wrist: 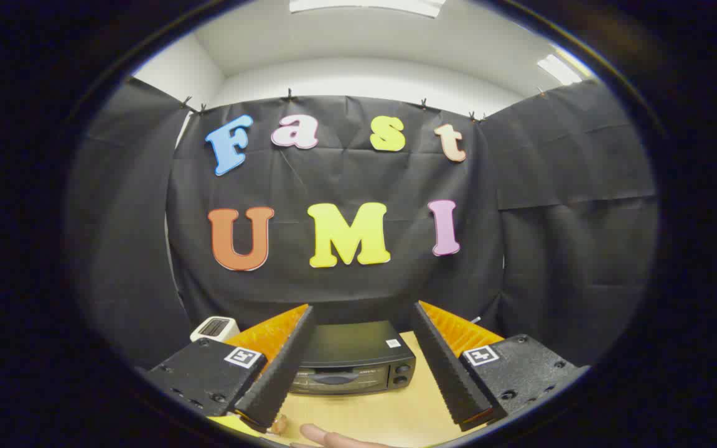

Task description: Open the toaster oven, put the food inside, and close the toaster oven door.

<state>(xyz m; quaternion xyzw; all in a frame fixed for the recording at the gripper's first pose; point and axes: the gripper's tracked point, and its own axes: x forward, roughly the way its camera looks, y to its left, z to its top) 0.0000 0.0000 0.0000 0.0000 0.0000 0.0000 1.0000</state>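
Observation:
A black toaster oven stands on the wooden table, seen from above and in front, with its door shut and two knobs on its right side. My gripper hangs open well above the table, and the oven shows between its two fingers, beyond them. A small pale piece of food lies on the table by the left fingertip, mostly hidden.
A small white appliance sits behind the oven to the left, near the booth's black cloth wall. A person's fingertip reaches onto the table just in front of the oven.

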